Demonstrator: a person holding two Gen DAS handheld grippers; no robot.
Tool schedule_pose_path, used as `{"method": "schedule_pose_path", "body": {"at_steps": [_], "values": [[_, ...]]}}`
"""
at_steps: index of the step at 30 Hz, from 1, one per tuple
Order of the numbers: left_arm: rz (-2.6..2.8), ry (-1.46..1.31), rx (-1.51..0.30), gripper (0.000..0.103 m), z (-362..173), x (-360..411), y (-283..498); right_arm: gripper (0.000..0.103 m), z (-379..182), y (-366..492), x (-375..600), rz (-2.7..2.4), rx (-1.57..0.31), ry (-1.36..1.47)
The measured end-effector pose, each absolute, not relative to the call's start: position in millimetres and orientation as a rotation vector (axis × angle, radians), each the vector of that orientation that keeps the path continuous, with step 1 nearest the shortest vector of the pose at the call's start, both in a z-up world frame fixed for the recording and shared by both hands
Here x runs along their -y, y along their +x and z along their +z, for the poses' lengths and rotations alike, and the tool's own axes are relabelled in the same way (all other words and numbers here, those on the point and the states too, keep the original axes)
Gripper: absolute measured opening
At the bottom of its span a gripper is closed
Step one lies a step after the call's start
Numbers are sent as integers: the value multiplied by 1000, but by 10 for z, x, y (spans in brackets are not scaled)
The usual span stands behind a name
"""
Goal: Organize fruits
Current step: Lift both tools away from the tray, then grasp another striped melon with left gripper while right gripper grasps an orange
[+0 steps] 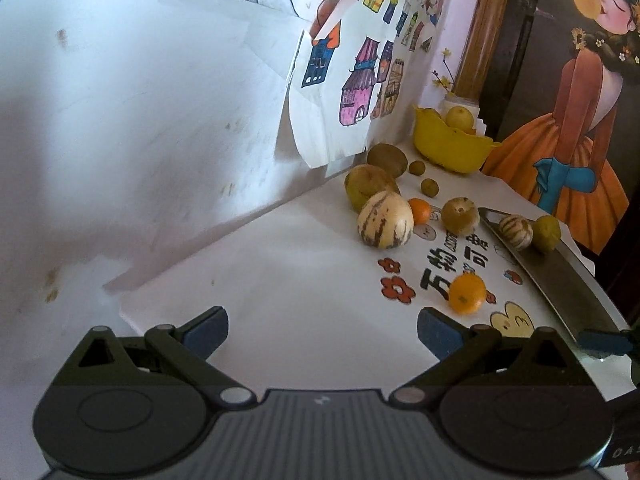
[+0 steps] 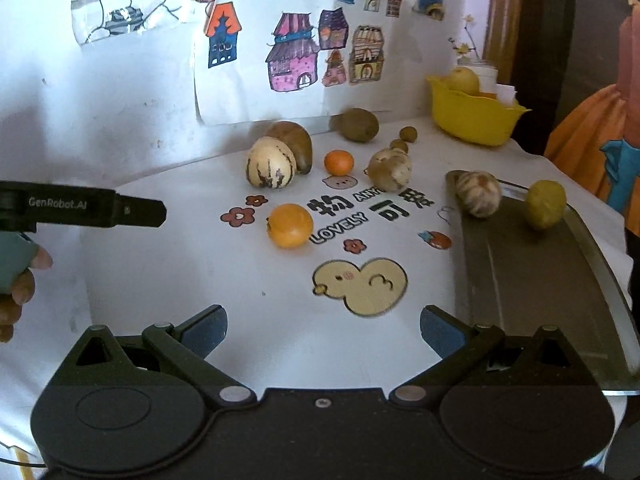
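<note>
We are holding both grippers over the near edge of the white table (image 2: 168, 288), and both are spread wide with nothing between the fingers: the left gripper (image 1: 322, 330) and the right gripper (image 2: 323, 330) are carrying no fruit.

The fruits are lying loose ahead of us. Nearest is the large orange (image 2: 290, 225), sitting on the printed lettering, ahead of the right gripper and slightly to its left. In the left wrist view that same orange (image 1: 467, 293) is lying just beyond the right-hand fingertip, so it is off to the left gripper's right. We are judging the two about equally near it; the right gripper is facing it more squarely.

Behind it are a striped pepino melon (image 2: 271, 163), a small orange (image 2: 339, 162) and a kiwi (image 2: 359, 124). A smaller striped fruit (image 2: 479, 193) and a yellow-green fruit (image 2: 545, 204) are resting on the dark tray (image 2: 532, 280) at the right. The yellow bowl (image 2: 474, 118), already holding one yellow fruit, is standing at the far right corner, well apart from both grippers.

If the bowl is the destination, we are expecting a carry forward and to the right. Being round, the orange is offering no preferred grasp axis.
</note>
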State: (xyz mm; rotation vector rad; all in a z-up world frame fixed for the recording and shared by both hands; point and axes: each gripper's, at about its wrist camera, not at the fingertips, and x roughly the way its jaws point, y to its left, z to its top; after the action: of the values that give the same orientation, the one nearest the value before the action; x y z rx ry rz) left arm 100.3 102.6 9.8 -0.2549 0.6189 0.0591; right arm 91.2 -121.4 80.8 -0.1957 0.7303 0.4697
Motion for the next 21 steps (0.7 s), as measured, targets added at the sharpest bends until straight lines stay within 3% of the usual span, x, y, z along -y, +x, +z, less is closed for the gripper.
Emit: {"method": "schedule_pose_path", "body": {"at_steps": [15,21], "values": [[-17,-220,-623,103,95,-981,1701,102,705,1337,963,548,-722,-239],[-53,-233,-642,103,44,-956,1994,95,685,1465,899,590,-706,-264]]}}
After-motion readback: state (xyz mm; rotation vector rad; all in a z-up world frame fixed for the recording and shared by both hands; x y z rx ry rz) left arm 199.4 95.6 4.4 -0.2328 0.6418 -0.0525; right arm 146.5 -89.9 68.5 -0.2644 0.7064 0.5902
